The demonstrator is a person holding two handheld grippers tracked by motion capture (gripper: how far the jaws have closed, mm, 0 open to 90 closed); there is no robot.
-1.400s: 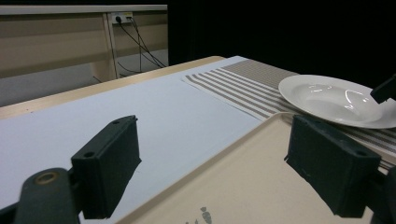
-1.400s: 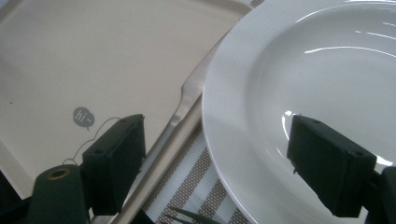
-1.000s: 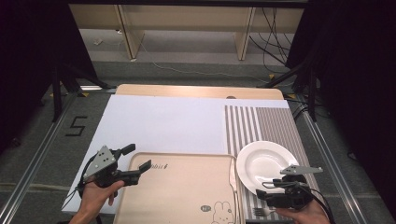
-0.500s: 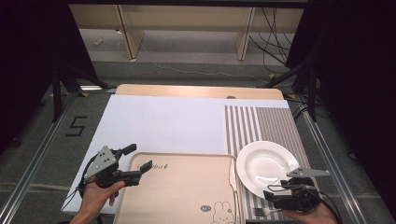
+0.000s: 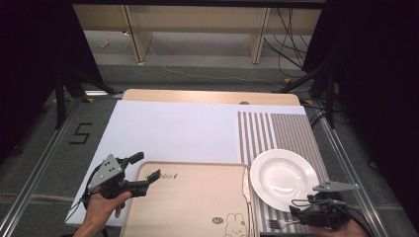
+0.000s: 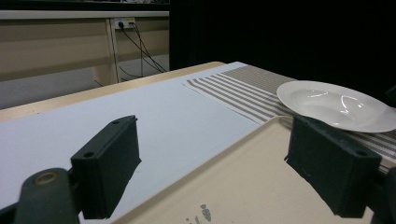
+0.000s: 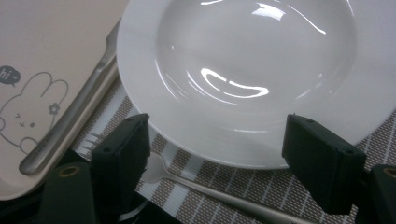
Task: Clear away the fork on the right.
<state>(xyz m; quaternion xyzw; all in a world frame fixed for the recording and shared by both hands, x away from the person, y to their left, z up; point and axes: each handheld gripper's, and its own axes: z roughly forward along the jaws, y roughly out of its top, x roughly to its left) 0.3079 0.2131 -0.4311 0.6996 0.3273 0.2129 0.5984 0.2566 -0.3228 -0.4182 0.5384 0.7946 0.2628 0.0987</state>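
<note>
Looking low right, my right gripper gapes empty; fork laid, plate maybe set; left gripper open too.

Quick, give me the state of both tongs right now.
Left tongs: open, holding nothing, over the tray corner.
Right tongs: open, holding nothing, near the plate.

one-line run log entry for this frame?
left gripper: open, over tray corner | right gripper: open, nothing held, at plate rim | fork: on placemat
</note>
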